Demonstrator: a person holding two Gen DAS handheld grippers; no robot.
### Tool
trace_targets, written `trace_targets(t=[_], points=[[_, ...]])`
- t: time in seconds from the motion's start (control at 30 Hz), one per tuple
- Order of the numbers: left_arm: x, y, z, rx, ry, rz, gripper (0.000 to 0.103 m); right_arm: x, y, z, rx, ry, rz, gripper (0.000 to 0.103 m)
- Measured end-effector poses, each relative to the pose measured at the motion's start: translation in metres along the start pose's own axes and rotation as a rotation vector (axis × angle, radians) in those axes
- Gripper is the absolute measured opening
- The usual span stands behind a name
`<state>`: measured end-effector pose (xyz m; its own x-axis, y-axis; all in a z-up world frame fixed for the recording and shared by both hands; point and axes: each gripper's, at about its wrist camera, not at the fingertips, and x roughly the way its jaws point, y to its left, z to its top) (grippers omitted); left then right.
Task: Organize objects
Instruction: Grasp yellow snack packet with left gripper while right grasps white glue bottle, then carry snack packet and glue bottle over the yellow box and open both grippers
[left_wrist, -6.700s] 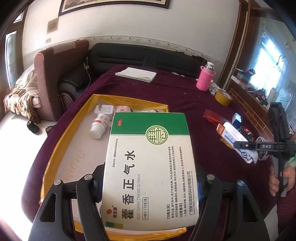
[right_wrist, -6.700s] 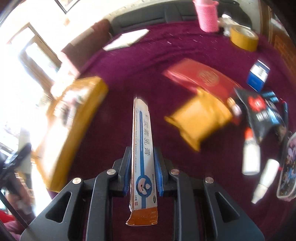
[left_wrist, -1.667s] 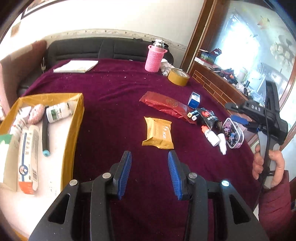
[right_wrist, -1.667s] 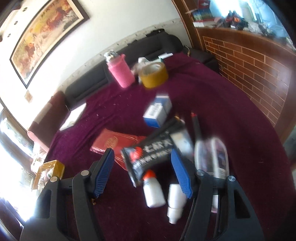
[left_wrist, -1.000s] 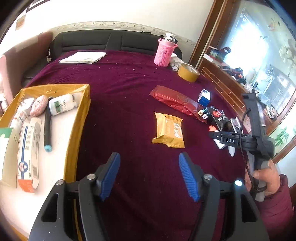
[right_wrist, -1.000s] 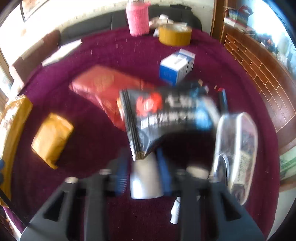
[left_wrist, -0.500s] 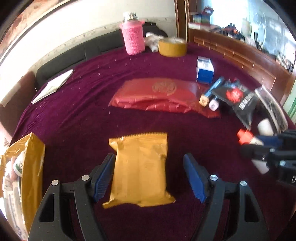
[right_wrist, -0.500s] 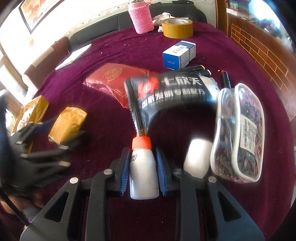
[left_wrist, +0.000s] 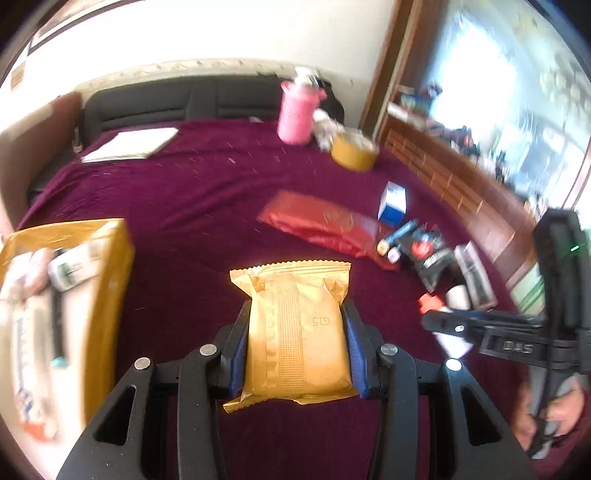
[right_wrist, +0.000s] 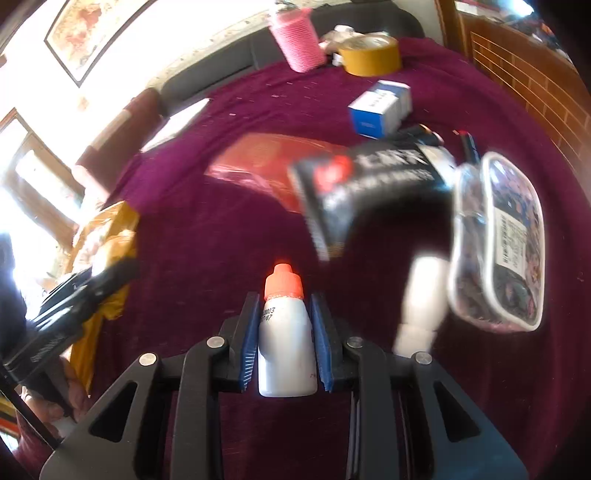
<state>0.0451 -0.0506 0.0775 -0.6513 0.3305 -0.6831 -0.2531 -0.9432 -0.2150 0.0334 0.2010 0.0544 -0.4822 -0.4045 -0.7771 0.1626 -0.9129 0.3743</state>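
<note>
Maroon cloth (left_wrist: 207, 192) covers the bench under both grippers. Nearest the left gripper (left_wrist: 297, 347), its jaws have just been closing and now press from both sides on a gold foil packet (left_wrist: 295, 332), which sits between the blue pads with its crimped top edge pointing away. Left of these jaws stands a yellow box (left_wrist: 110, 280) already holding a white bottle, a dark pen and a long carton, all blurred. Ahead and to the right of the jaws lies a red flat pouch (left_wrist: 317, 225), then a blue-and-white carton (left_wrist: 392, 205). Farther off stand a roll of tan tape (left_wrist: 354, 152) and a pink sleeved flask (left_wrist: 295, 114).

Close to the right gripper (right_wrist: 283, 339), the jaws are clamped narrowly on a small white bottle with an orange cap (right_wrist: 286, 347), the cap pointing forward. Just right of these jaws lies a second white bottle (right_wrist: 423, 302), touching a clear pouch of small dark items (right_wrist: 498, 240). Ahead of the jaws a black sachet (right_wrist: 369, 184) overlaps the red flat pouch.
</note>
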Motion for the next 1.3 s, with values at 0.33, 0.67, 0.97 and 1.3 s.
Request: trace_targets(t=[0.33,0.67,0.97,1.3], points=[[-0.082,0.102,-0.013,-0.158,-0.074,0.191,0.039,0.009,0.110,0.014,-0.114,0.035,0.230,0.025],[-0.040,0.169,-0.038,-0.308,0.081,0.232,0.039,0.084,0.238,0.035,-0.161,0.172,0.359,0.025],[-0.040,0.171,-0.039,-0.318,0.073,0.221,0.062,0.148,0.278,0.047,-0.209,0.216,0.214,0.025],[-0.042,0.169,-0.044,-0.311,0.082,0.257,0.065,0.103,0.255,0.048,-0.155,0.071,0.241,0.044]])
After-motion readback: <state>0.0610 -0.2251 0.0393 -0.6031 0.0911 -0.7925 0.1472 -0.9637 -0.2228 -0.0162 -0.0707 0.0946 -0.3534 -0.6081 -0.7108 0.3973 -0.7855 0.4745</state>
